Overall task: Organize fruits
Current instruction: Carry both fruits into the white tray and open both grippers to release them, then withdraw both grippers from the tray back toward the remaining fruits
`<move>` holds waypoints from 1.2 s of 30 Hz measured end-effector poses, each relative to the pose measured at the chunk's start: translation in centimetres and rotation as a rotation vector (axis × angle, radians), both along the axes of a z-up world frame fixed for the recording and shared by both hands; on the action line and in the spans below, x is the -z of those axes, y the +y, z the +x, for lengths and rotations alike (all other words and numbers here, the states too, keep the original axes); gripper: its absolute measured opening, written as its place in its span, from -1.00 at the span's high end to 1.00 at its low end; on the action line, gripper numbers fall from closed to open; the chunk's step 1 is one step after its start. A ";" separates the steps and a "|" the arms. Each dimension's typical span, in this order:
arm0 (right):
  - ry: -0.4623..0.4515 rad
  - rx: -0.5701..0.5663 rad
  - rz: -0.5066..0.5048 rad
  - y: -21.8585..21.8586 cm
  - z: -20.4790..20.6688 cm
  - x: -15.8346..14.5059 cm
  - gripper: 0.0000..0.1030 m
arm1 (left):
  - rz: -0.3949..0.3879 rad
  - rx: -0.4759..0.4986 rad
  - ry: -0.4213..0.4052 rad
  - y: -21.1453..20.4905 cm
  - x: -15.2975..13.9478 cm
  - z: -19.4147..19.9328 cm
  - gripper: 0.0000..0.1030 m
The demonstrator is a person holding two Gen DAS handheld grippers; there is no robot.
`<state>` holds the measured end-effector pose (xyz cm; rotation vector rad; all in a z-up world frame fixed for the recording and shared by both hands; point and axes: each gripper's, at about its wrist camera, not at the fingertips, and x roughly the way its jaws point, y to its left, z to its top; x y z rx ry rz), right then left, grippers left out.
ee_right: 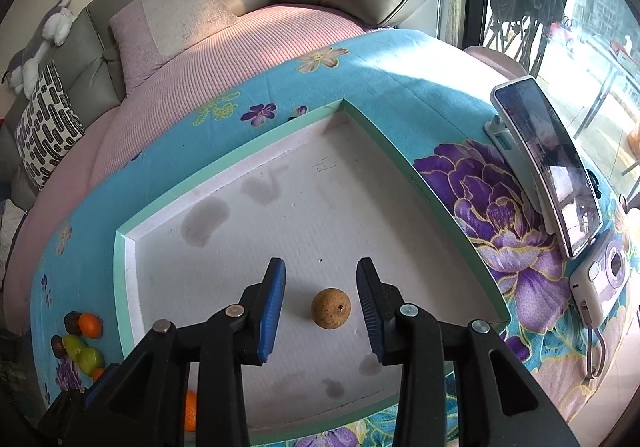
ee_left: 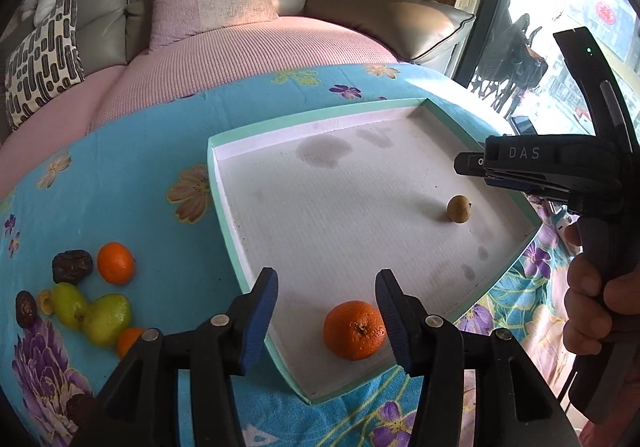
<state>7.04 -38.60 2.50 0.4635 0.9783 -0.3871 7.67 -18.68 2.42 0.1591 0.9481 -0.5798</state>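
A white tray point(ee_left: 320, 183) with a green rim sits on a blue floral cloth point(ee_left: 132, 167), with a pink-covered sofa point(ee_left: 224, 43) beyond it. The left gripper point(ee_left: 326, 323) hangs over the tray's near left corner, its blue-padded fingers point(ee_left: 260, 319) spread wide and holding nothing; an orange point(ee_left: 354, 329) lies on the tray floor between them, close to the right pad, though whether it touches that pad cannot be told. The right gripper point(ee_right: 321, 309) is over the tray's near right part, fingers point(ee_right: 272, 311) likewise wide apart and empty, with a small brown round fruit point(ee_right: 331, 308) resting on the tray between them, clear of both pads. In the left view that brown fruit point(ee_left: 459, 209) lies near the tray's right wall, below the right gripper's body, which a hand point(ee_left: 592, 307) grips by the handle. On the cloth left of the tray lies a loose cluster: another orange point(ee_left: 116, 262), a dark wrinkled fruit point(ee_left: 73, 266) just beside it, two green fruits point(ee_left: 107, 318) touching each other, a second dark fruit point(ee_left: 26, 309) at the far left, and part of a third orange point(ee_left: 129, 341) behind the left gripper. Right of the tray, a phone point(ee_right: 548, 167) stands tilted on a stand, with a small camera point(ee_right: 600, 279) near it.
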 end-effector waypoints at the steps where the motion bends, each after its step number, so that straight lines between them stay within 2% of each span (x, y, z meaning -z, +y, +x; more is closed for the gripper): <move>1: -0.006 0.000 0.000 0.0 0.0 -0.1 0.26 | -0.002 -0.018 -0.007 0.4 -0.3 0.3 -0.06; 6: 0.004 -0.020 -0.014 0.5 0.4 0.1 0.26 | 0.012 -0.156 -0.016 3.5 -0.9 2.1 -0.10; 12: 0.016 -0.075 -0.033 2.1 0.8 0.2 0.26 | 0.039 -0.393 0.090 9.1 1.6 4.8 -0.18; 14: 0.021 -0.092 -0.036 2.8 1.0 0.3 0.26 | 0.055 -0.459 0.101 10.8 2.1 5.2 -0.20; 17: 0.022 -0.122 -0.049 4.0 1.4 0.3 0.26 | 0.038 -0.528 0.101 13.1 2.0 5.6 -0.35; 20: 0.024 -0.161 -0.054 5.4 1.8 0.3 0.22 | 0.024 -0.568 0.087 14.8 1.6 5.7 -0.42; 22: 0.029 -0.188 -0.052 6.3 2.1 0.4 -0.07 | 0.028 -0.582 0.079 15.7 1.4 5.7 -0.43; 26: 0.038 -0.224 -0.071 7.7 2.5 0.5 -0.13 | 0.049 -0.620 0.053 17.7 0.9 5.4 -0.58; 28: 0.038 -0.235 -0.073 8.0 2.5 0.5 -0.30 | 0.063 -0.640 0.039 18.5 0.6 5.4 -0.71; 30: 0.022 -0.252 -0.079 8.4 2.5 0.4 -0.34 | 0.072 -0.648 0.032 19.1 0.5 5.0 -0.86; 36: -0.027 -0.302 -0.045 9.5 2.5 0.2 -0.53 | 0.079 -0.646 0.018 20.5 0.5 4.2 -0.97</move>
